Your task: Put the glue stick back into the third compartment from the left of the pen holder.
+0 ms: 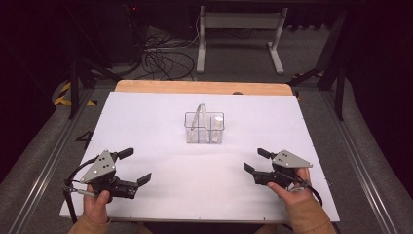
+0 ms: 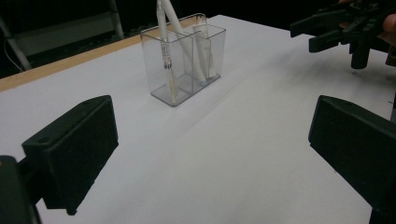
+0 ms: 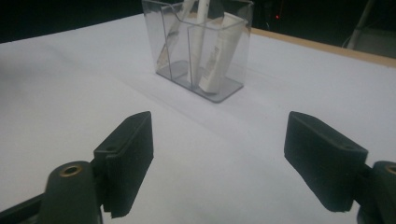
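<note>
Jaws are spread wide on the left gripper (image 1: 135, 167) and right gripper (image 1: 256, 160), both held empty near the table's (image 1: 160, 126) front edge. Bare white surface separates them from the clear organizer (image 1: 204, 128) mid-table, where white tubes (image 1: 216, 127) are stood in compartments.

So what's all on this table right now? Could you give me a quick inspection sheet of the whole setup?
Surface: white sheet over a wooden tabletop, whose far edge shows bare.
Job's things: clear plastic holder with compartments, near the middle of the table; a white pen leans in one compartment, a white tube stands in another.
Clutter: nothing seen.
Grippers: left gripper open, held by a hand near the front left; right gripper open, held near the front right. Both are empty and apart from the holder.
Cables: a black cable trails from the left gripper; loose cables lie on the floor beyond the table.
Surroundings: dark room, white frame legs behind the table.
</note>
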Demonstrator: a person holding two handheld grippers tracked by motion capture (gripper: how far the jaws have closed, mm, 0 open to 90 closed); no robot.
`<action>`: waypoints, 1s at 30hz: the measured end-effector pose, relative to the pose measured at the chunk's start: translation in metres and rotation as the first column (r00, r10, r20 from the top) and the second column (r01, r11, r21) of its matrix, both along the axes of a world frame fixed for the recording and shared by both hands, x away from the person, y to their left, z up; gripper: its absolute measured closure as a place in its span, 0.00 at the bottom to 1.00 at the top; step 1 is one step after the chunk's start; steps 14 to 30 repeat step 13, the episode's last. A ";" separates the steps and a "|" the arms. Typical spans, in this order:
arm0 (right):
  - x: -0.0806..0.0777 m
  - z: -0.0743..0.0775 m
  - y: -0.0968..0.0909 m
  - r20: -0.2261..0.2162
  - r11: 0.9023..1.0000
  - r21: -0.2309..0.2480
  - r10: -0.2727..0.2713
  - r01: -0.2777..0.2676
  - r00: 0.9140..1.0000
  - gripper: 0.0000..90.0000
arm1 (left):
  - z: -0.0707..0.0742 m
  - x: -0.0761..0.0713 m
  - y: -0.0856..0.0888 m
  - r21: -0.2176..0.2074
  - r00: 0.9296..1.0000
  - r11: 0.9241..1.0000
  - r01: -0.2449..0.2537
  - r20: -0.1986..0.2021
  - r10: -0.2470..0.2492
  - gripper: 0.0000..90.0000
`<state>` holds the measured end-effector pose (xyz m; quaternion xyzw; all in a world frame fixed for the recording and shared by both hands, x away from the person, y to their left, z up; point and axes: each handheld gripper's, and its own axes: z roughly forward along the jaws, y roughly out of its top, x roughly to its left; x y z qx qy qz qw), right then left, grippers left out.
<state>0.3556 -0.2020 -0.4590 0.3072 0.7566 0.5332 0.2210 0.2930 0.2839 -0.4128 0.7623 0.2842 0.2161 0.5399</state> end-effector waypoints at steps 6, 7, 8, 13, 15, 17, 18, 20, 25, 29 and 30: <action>0.001 0.001 -0.003 0.010 1.000 0.002 -0.004 0.004 1.000 0.27 | -0.001 0.000 0.001 -0.002 1.000 1.000 -0.006 -0.002 0.006 0.02; 0.000 0.001 -0.003 0.005 1.000 0.002 -0.005 0.005 1.000 0.27 | -0.001 0.001 0.001 0.001 1.000 1.000 -0.006 0.000 0.006 0.02; 0.001 0.002 -0.004 0.005 1.000 -0.001 -0.004 0.004 1.000 0.27 | -0.001 0.001 0.001 0.000 1.000 1.000 -0.005 -0.003 0.005 0.02; 0.001 0.006 -0.007 0.004 1.000 -0.007 -0.004 0.004 1.000 0.26 | -0.003 0.001 0.002 -0.002 1.000 1.000 -0.001 0.003 0.001 0.03; 0.001 0.006 -0.007 0.004 1.000 -0.007 -0.004 0.004 1.000 0.26 | -0.003 0.001 0.002 -0.002 1.000 1.000 -0.001 0.003 0.001 0.03; 0.001 0.006 -0.007 0.004 1.000 -0.007 -0.004 0.004 1.000 0.26 | -0.003 0.001 0.002 -0.002 1.000 1.000 -0.001 0.003 0.001 0.03; 0.001 0.006 -0.007 0.004 1.000 -0.007 -0.004 0.004 1.000 0.26 | -0.003 0.001 0.002 -0.002 1.000 1.000 -0.001 0.003 0.001 0.03; 0.001 0.006 -0.007 0.004 1.000 -0.007 -0.004 0.004 1.000 0.26 | -0.003 0.001 0.002 -0.002 1.000 1.000 -0.001 0.003 0.001 0.03; 0.001 0.006 -0.007 0.004 1.000 -0.007 -0.004 0.004 1.000 0.26 | -0.003 0.001 0.002 -0.002 1.000 1.000 -0.001 0.003 0.001 0.03; 0.001 0.006 -0.007 0.004 1.000 -0.007 -0.004 0.004 1.000 0.26 | -0.003 0.001 0.002 -0.002 1.000 1.000 -0.001 0.003 0.001 0.03; 0.001 0.006 -0.007 0.004 1.000 -0.007 -0.004 0.004 1.000 0.26 | -0.003 0.001 0.002 -0.002 1.000 1.000 -0.001 0.003 0.001 0.03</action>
